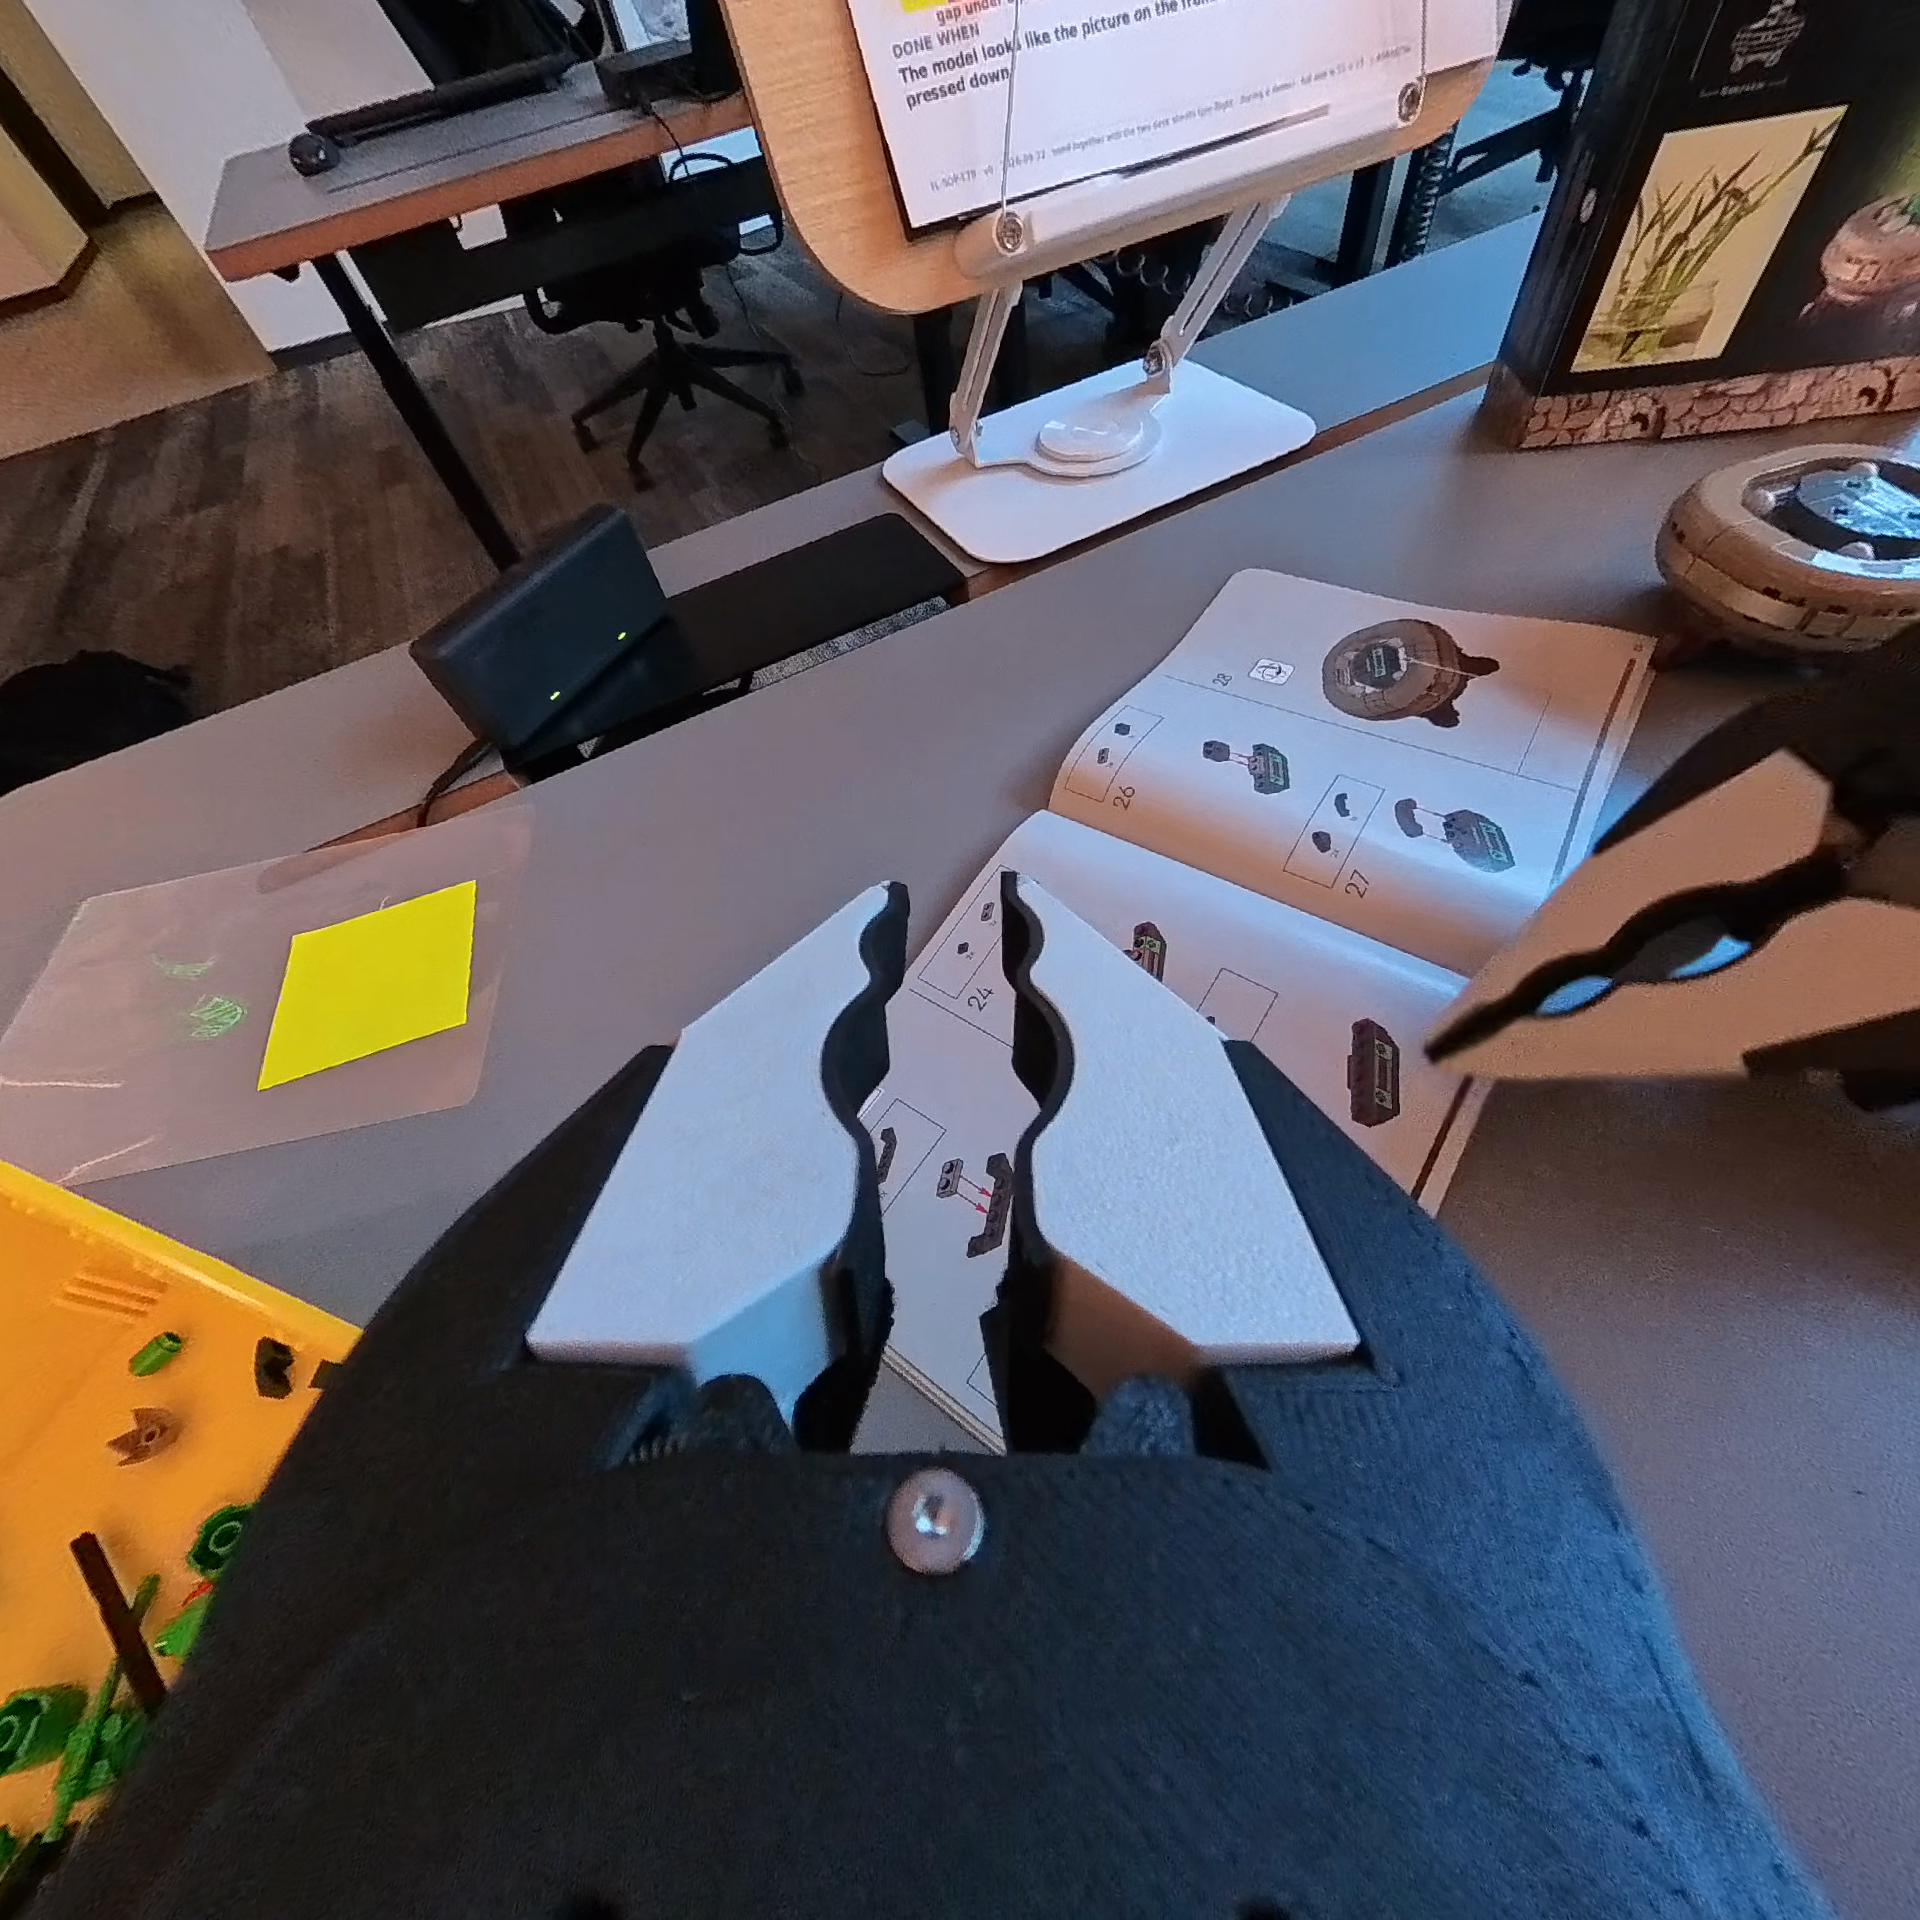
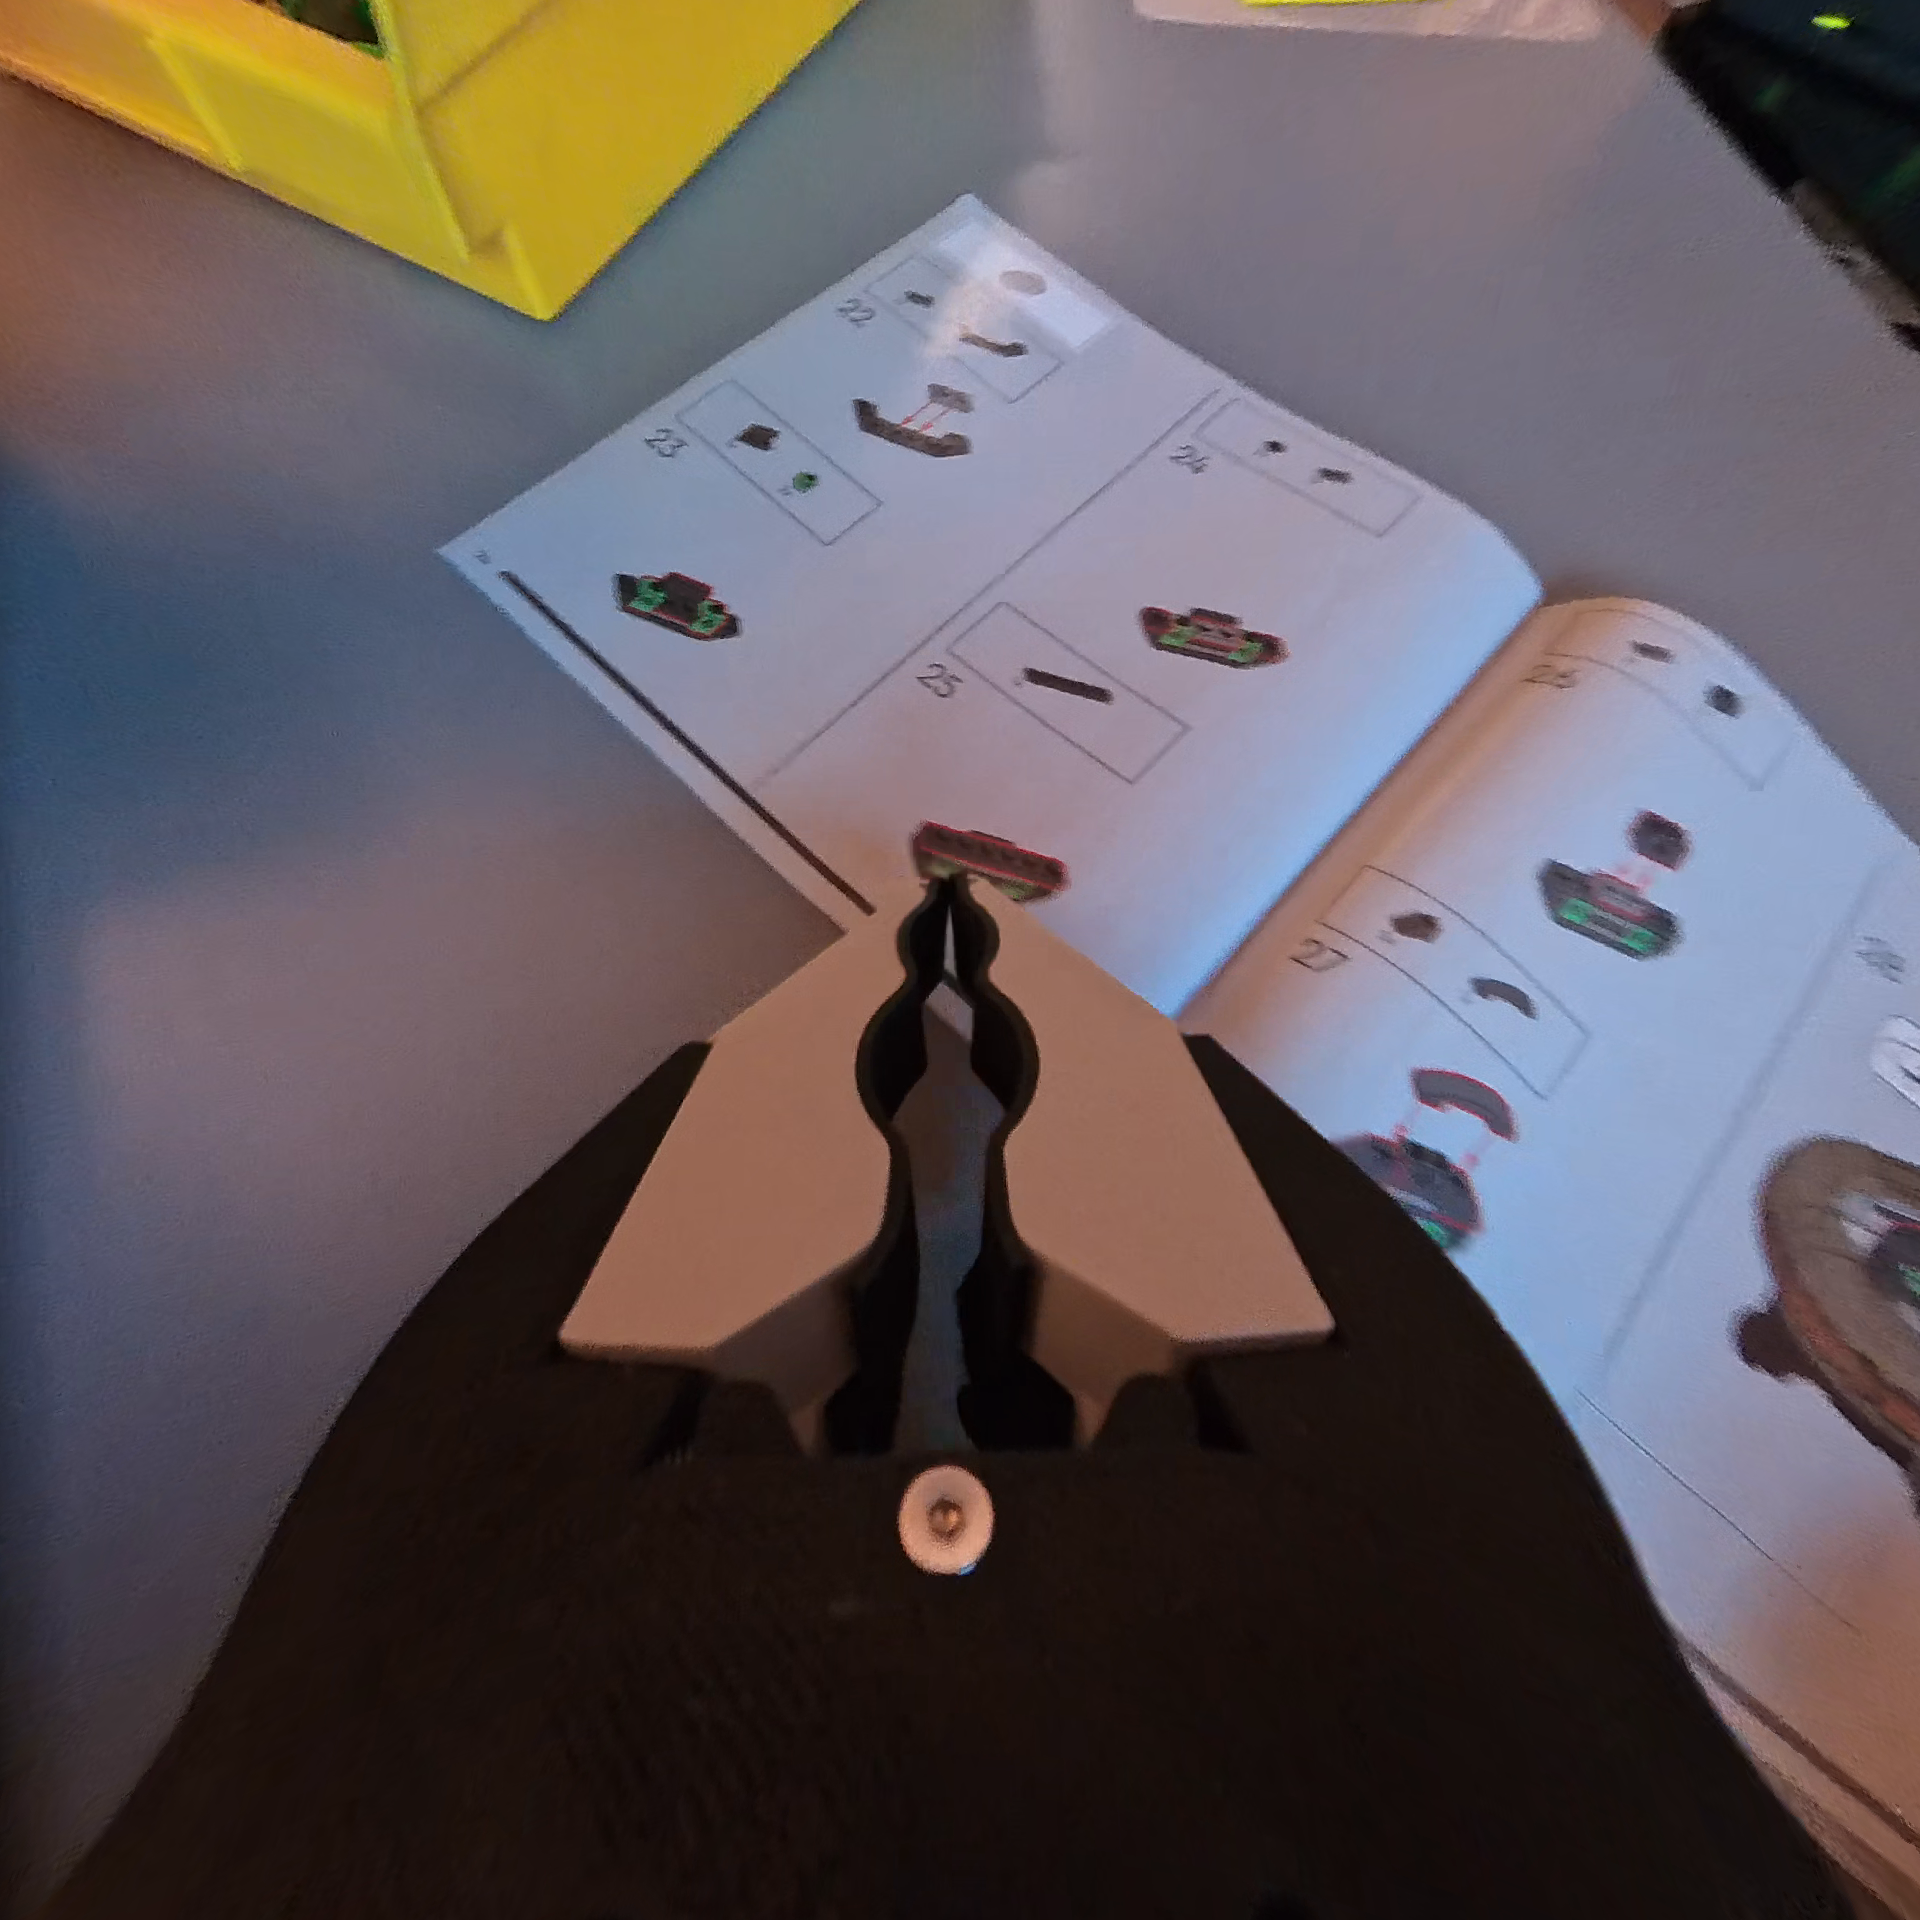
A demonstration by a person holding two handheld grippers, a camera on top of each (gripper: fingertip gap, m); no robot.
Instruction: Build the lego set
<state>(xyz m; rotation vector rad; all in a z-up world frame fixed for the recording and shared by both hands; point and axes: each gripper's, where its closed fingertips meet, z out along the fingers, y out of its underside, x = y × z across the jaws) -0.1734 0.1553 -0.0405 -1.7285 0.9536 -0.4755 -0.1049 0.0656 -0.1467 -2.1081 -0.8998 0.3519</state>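
Observation:
My left gripper (image 1: 948, 885) hovers over the left page of the open instruction booklet (image 1: 1351, 831). Its jaws stand apart with nothing between them. My right gripper (image 2: 948, 883) is shut, with its tips together and nothing visible between them, above the near edge of the booklet (image 2: 1039, 582). It also shows in the left wrist view (image 1: 1444, 1049), at the right over the booklet. A round tan and brown lego model (image 1: 1787, 561) sits on the grey table beyond the booklet. A yellow bin (image 1: 62, 1351) at the left holds several loose green and brown pieces.
A clear bag with a yellow slip (image 1: 364, 977) lies left of the booklet. A white document stand (image 1: 1101, 447), a dark small box with green lights (image 1: 540, 623) and the set's carton (image 1: 1714, 208) stand along the table's far edge. The yellow bin (image 2: 499, 156) also shows in the right wrist view. The gap from one gripper's tips to the other's is roughly 15 cm.

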